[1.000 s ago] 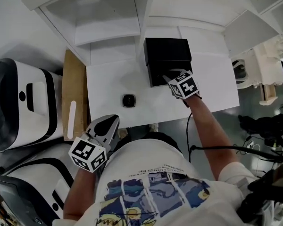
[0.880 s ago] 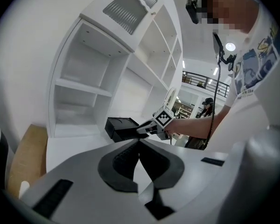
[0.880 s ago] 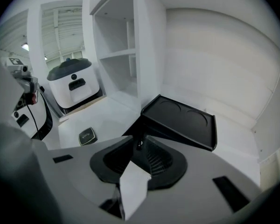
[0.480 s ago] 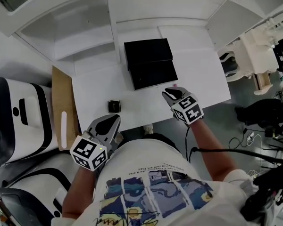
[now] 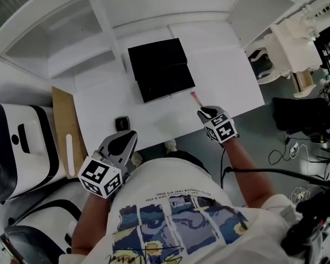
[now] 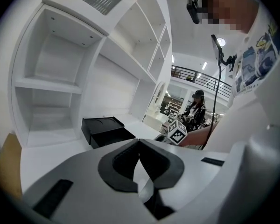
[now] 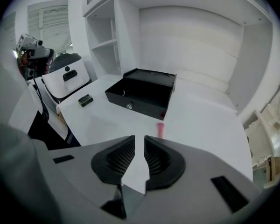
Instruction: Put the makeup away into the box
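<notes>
Nearest to us, the left gripper (image 6: 139,144) hangs over the table's near edge with its ribbed black pads closed together on nothing. The right gripper (image 7: 140,143) points down at the white table (image 5: 225,73). Its jaws have just been closing and now stand a narrow slit apart, with only bare tabletop showing between them. Just ahead of them the makeup, a slim pink stick (image 7: 160,129), lies flat on the table outside the box, with nothing in the way. We cannot tell what kind of makeup it is. To its left a small dark compact (image 5: 121,124) with rounded corners sits near the table's edge. Further back rests the matte black box (image 5: 160,70), rectangular and lying open. Its inside is too dark to read. A wooden board (image 5: 62,126) leans off the table's left side. Behind everything stand smooth white shelves (image 5: 82,59), cut off by the frame.
</notes>
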Demonstrator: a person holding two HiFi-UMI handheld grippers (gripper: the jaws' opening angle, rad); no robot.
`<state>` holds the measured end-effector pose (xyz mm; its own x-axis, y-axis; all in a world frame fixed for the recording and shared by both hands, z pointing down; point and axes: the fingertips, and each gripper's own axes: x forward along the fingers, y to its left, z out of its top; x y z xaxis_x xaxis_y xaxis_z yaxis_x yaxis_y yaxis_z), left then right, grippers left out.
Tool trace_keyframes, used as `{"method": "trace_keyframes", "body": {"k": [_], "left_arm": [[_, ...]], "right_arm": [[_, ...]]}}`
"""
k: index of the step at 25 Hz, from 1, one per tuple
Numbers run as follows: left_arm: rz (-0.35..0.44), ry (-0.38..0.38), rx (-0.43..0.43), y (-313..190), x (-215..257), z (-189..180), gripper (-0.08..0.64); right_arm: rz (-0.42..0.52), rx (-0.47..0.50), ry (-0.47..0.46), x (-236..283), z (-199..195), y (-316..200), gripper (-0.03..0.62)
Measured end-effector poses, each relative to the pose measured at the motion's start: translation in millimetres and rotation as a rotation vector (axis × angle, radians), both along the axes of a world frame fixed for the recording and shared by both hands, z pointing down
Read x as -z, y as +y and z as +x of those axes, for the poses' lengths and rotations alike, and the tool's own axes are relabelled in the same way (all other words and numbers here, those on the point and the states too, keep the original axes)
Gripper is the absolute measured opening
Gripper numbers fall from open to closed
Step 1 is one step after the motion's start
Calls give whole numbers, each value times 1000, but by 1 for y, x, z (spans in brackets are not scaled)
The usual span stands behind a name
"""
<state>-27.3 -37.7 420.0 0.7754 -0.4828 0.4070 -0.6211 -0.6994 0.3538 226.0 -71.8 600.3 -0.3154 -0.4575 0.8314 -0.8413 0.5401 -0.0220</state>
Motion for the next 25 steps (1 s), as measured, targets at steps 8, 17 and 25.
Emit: {"method": "trace_keyframes", "body": {"k": [8,17,25], "left_arm": [[-6,-23,11,-2,-1,12,14],[-11,-45,51,-8,-3,17,14],[-21,-52,89,-12,-7,17,14]], "right_arm": [[-49,-1,53,-37,26,-15,80],[-126,11,59,-72,31,-31,80],[-165,11,20,-78,28,-32,74]]}}
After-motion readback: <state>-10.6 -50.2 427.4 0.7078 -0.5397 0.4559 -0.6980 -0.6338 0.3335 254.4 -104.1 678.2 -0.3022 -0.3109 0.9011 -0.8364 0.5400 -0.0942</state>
